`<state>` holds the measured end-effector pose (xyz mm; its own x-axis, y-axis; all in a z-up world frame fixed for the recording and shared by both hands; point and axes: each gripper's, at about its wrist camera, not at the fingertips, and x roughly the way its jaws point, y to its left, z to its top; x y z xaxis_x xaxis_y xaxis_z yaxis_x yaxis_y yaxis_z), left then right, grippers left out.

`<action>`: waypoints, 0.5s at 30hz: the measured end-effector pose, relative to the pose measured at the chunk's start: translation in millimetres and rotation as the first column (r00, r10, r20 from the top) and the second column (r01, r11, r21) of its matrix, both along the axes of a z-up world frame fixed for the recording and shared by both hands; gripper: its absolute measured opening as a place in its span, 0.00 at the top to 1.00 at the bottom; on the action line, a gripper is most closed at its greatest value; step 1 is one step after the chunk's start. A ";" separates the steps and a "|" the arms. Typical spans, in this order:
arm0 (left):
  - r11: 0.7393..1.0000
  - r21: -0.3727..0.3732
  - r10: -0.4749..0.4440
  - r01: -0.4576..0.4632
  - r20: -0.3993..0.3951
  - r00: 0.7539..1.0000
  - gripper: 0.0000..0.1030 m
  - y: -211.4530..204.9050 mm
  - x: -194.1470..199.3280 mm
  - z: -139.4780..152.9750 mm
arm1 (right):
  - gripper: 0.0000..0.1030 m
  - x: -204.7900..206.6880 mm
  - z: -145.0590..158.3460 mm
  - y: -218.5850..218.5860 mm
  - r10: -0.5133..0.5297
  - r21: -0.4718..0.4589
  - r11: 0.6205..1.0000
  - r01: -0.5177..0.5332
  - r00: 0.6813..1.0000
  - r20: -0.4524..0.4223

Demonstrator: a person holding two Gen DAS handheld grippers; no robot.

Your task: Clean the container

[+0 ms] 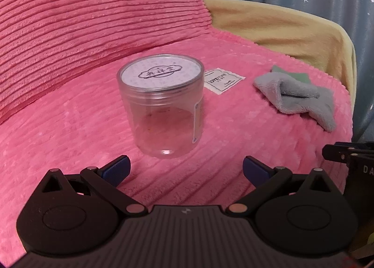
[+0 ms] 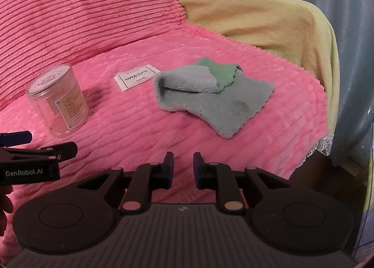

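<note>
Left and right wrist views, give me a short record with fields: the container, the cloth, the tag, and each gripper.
container: clear plastic jar, upright, lid on, on the pink blanket
cloth: grey cloth, rumpled, a green piece showing at its far edge, lying apart from the jar
tag: white fabric label on the blanket between jar and cloth
left gripper: open wide, empty, facing the jar
right gripper: narrow gap, empty, facing the cloth

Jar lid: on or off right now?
On. The lid sits flat on the upright clear jar, its printed label facing up.
</note>
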<state>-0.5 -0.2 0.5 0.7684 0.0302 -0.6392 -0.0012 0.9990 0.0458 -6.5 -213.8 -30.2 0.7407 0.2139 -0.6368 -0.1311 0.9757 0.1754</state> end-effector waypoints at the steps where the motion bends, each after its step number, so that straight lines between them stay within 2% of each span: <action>1: 1.000 -0.008 0.000 0.000 0.003 1.000 0.00 -0.3 -0.7 0.7 | 0.85 -0.1 -0.1 -0.2 0.000 0.002 1.000 0.000 1.000 0.000; 4: 0.999 -0.041 -0.004 0.004 0.008 1.000 0.00 4.2 -3.5 3.0 | 0.85 -0.3 -0.2 -0.6 -0.001 0.009 1.000 0.001 1.000 0.000; 6: 0.999 -0.038 -0.017 0.017 0.021 1.000 0.00 6.3 -8.0 5.3 | 0.85 -0.2 -0.3 -0.9 -0.002 0.009 1.000 0.002 1.000 0.000; 8: 1.000 -0.003 -0.024 0.024 -0.016 1.000 0.00 -1.5 6.0 0.0 | 0.85 0.1 -0.4 -1.2 -0.002 0.008 1.000 0.002 1.000 -0.001; 15: 0.998 0.050 -0.037 0.036 0.025 0.999 0.00 -6.5 6.1 -3.7 | 0.85 0.5 -0.1 -2.0 -0.002 0.016 1.000 0.002 1.000 0.001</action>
<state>5.6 -6.7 -3.2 0.7860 0.0333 -0.6173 0.0332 0.9948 0.0959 -6.0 -215.8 -30.3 0.7418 0.2226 -0.6326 -0.1296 0.9731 0.1905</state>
